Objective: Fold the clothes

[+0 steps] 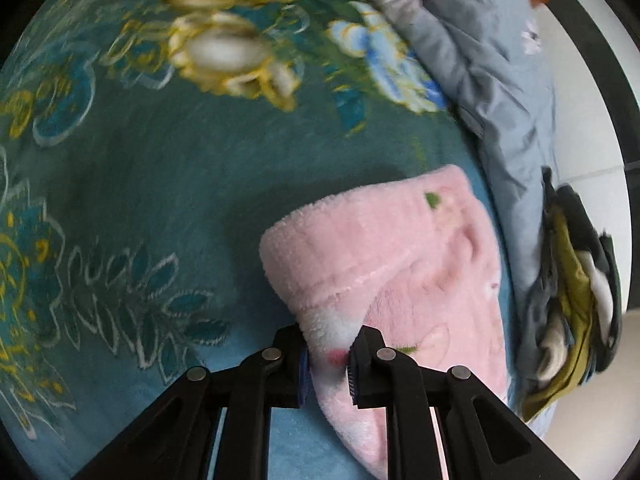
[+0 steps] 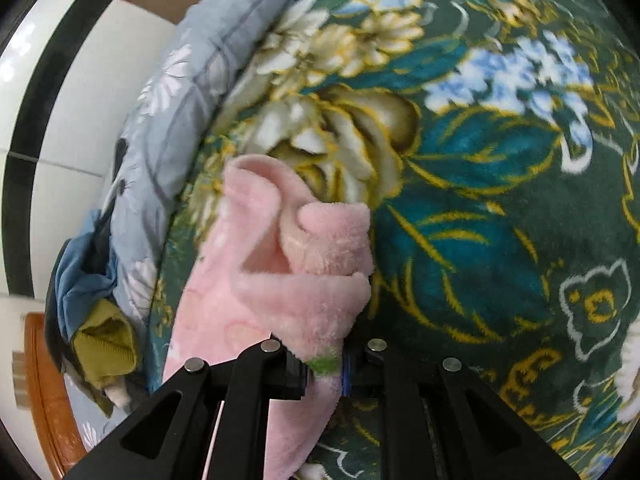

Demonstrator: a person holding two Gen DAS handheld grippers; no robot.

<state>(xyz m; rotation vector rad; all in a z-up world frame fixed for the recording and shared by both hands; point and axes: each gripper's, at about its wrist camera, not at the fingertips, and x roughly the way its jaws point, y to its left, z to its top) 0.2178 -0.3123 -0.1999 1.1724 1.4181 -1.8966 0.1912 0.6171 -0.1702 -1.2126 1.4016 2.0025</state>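
We have a pink fleece garment [image 1: 400,256] pinched in both tools at once: the left gripper [image 1: 329,354] is clamped on a white-trimmed hem, and the right gripper [image 2: 325,364] is clenched on another bunched edge of the same piece, where a green patch shows between the jaws. The garment lies and hangs over the teal floral blanket [image 1: 160,184] that covers the bed, close to the blanket's edge where the grey quilt [image 1: 496,92] is rumpled up, and just beyond that quilt sits a heap of other clothes [image 1: 576,288]. We judge the fleece to be light, thick and very soft: it will slump and fold on itself wherever we do not support it, and it looks springy enough to puff back open after a crease. Its nap should give the pads a good bite, so slipping seems unlikely. We think the seamed hems and corners are the best places to hold, kept well apart so the cloth stays taut.
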